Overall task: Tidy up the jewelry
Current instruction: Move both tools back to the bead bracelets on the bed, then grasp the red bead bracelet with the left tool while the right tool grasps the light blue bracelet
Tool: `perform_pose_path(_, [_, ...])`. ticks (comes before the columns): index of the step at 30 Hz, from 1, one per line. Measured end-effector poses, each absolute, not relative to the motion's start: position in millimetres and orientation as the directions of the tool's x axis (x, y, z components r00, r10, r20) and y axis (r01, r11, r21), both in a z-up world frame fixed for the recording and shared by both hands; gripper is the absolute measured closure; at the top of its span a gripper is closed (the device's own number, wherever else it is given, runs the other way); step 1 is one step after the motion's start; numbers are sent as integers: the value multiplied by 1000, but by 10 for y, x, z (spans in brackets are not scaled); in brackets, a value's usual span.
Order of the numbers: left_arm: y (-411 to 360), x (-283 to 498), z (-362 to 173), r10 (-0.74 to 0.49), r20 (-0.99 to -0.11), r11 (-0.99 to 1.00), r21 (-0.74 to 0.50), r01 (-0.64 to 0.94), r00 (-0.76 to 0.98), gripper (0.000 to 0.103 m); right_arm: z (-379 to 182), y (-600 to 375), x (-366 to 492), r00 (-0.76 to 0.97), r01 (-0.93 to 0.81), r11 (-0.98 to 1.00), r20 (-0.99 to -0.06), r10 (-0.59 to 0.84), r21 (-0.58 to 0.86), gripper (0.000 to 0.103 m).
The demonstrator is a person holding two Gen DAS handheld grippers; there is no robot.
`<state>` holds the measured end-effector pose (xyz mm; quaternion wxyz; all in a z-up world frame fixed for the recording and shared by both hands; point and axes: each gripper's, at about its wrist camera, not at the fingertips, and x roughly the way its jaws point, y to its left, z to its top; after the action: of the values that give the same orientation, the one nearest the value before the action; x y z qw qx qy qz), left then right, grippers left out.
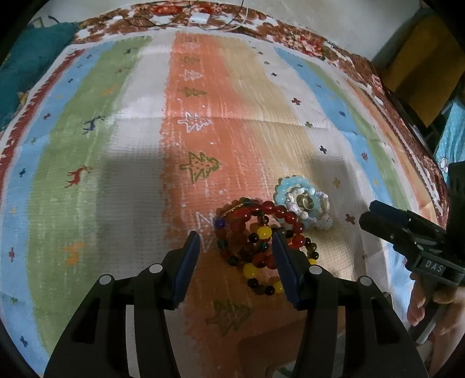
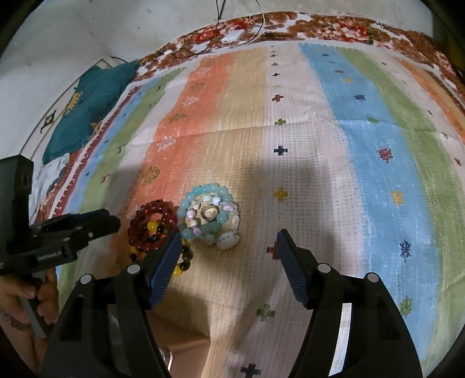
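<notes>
A heap of red, yellow and dark bead bracelets (image 1: 255, 241) lies on the striped mat, also in the right wrist view (image 2: 154, 229). A stack of pale blue and shell bead bracelets (image 1: 302, 203) sits just right of it, touching, also in the right wrist view (image 2: 209, 215). My left gripper (image 1: 237, 241) is open, its jaws either side of the red heap's left part, holding nothing. My right gripper (image 2: 228, 238) is open and empty, just in front of the pale blue stack. The right gripper shows in the left wrist view (image 1: 407, 229), the left gripper in the right wrist view (image 2: 72, 232).
The striped mat (image 1: 116, 145) covers a bed with a floral sheet (image 2: 334, 29). A teal pillow (image 2: 93, 101) lies at the far left. A white charger with cables (image 1: 199, 19) lies at the far edge. A yellow-brown object (image 1: 421, 67) stands beside the bed at right.
</notes>
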<state>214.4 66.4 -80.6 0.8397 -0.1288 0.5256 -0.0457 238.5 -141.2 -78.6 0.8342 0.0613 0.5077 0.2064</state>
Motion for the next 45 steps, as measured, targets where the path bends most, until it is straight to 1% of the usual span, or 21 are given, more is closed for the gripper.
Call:
perform_pose_path(11, [631, 2256, -935, -238, -882, 959, -279, -44, 406, 54, -925, -1389, 2567, 379, -260, 913, -836, 397, 315, 36])
perform_pose_path(20, [628, 2294, -1005, -250, -888, 957, -287, -41, 385, 63, -1030, -1337, 2651, 357, -260, 918, -854, 379, 299, 36])
perform_pose_path(23, [621, 2299, -1017, -247, -891, 959, -282, -38, 382, 64, -1067, -1332, 2675, 347, -258, 919, -859, 376, 298, 36])
perform_pose_path(25, [615, 2302, -1026, -249, -891, 959, -282, -34, 379, 67, -1093, -1319, 2680, 342, -260, 919, -862, 374, 295, 36])
perform_pose_path(26, [606, 2309, -1032, -249, -892, 959, -282, -32, 377, 70, -1113, -1309, 2683, 338, -260, 920, -864, 372, 294, 36])
perform_pose_path(31, [592, 2318, -1046, -240, -895, 963, -269, -26, 377, 72, -1167, -1281, 2714, 332, -263, 921, -870, 365, 287, 36])
perform_pose_path(34, [598, 2312, -1052, -242, -894, 962, -272, -27, 378, 73, -1171, -1273, 2732, 335, -262, 924, -872, 358, 279, 41])
perform_pose_path(36, [589, 2306, -1053, -242, -892, 962, -272, -24, 381, 77, -1174, -1279, 2735, 336, -263, 925, -873, 354, 275, 45])
perform_pose_path(38, [567, 2306, -1053, -244, -891, 963, -269, -13, 383, 79, -1183, -1285, 2739, 335, -263, 926, -874, 351, 271, 54])
perform_pose_path(42, [564, 2321, -1081, -246, -890, 963, -270, -8, 385, 81, -1197, -1263, 2728, 336, -272, 927, -877, 344, 259, 57])
perform_pose_path(45, [553, 2350, -1087, -243, -889, 963, -268, -10, 387, 84, -1212, -1234, 2732, 339, -281, 928, -879, 334, 244, 66])
